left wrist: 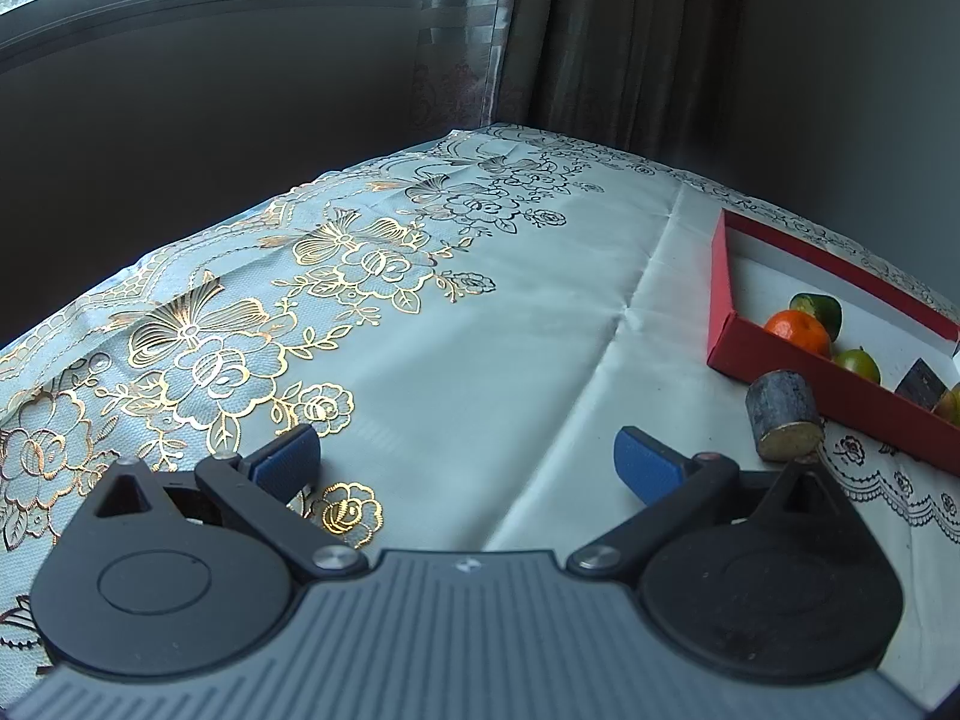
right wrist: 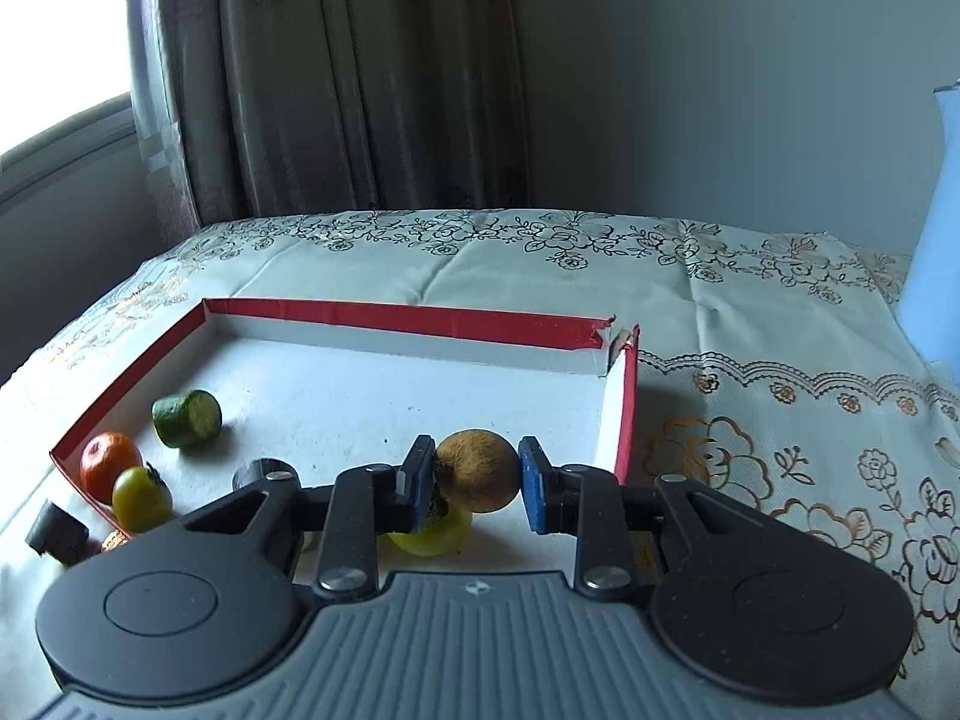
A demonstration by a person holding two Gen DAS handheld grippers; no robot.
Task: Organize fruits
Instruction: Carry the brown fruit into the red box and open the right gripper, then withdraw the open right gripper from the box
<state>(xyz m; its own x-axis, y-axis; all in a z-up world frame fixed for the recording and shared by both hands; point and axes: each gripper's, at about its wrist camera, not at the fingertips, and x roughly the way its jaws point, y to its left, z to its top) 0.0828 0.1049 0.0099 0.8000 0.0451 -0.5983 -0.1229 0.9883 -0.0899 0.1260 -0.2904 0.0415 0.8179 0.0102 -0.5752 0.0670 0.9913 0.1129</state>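
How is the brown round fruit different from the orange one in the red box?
The brown fruit is dull and held between the right gripper fingers, while the orange fruit is bright and lies loose in the red box corner. The brown one sits mid-box, the orange one at the left wall. Both are round.

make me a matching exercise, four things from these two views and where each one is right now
Things:
1. brown round fruit
2. orange tangerine
3. dark cylinder
4. left tongs

Places or states:
A. on the tablecloth, outside the red box
B. open, nothing between them
C. clamped in the right tongs
D. in the near left corner of the red box

Pairs: 1-C, 2-D, 3-A, 4-B
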